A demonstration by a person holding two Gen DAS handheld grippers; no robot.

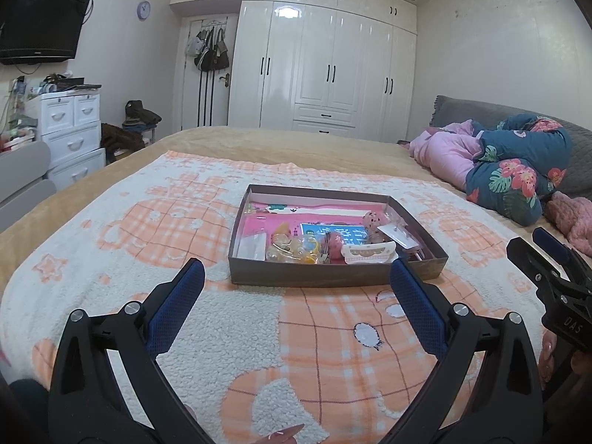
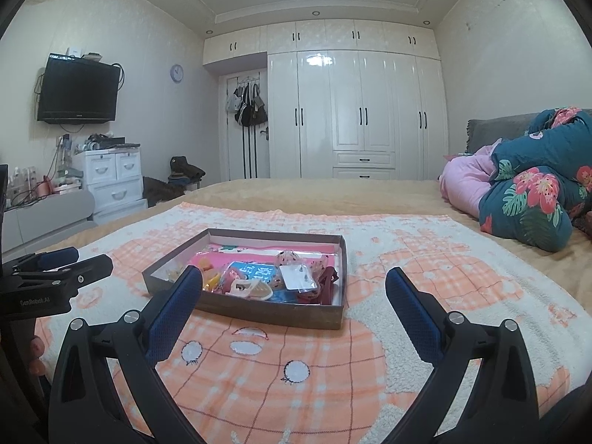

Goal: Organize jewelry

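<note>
A shallow brown box (image 1: 333, 273) lies on a white and orange blanket (image 1: 207, 318) that covers the bed (image 1: 296, 144), about in the middle of the blanket's width and nearer to its front edge than to the far one. Inside the box the jewelry is gathered mostly along the near wall: yellow and clear pieces (image 1: 294, 249) toward the left, a pink-red piece (image 1: 335, 246) in the middle, a white scalloped hair clip (image 1: 368, 251) beside it, and a small white card in a plastic bag (image 1: 397, 235) toward the right wall. The far part of the box shows a pink liner.

The left gripper (image 1: 296, 296) hovers over the blanket just in front of the near wall of the box; its jaws are spread wide and hold nothing. The right gripper (image 2: 294, 296) is also before the box, at its near right corner, with its blue pads (image 2: 410, 314) far apart and nothing between them. Neither gripper touches the box. A folded floral quilt (image 1: 518, 170) rests at the right side of the bed.
</note>
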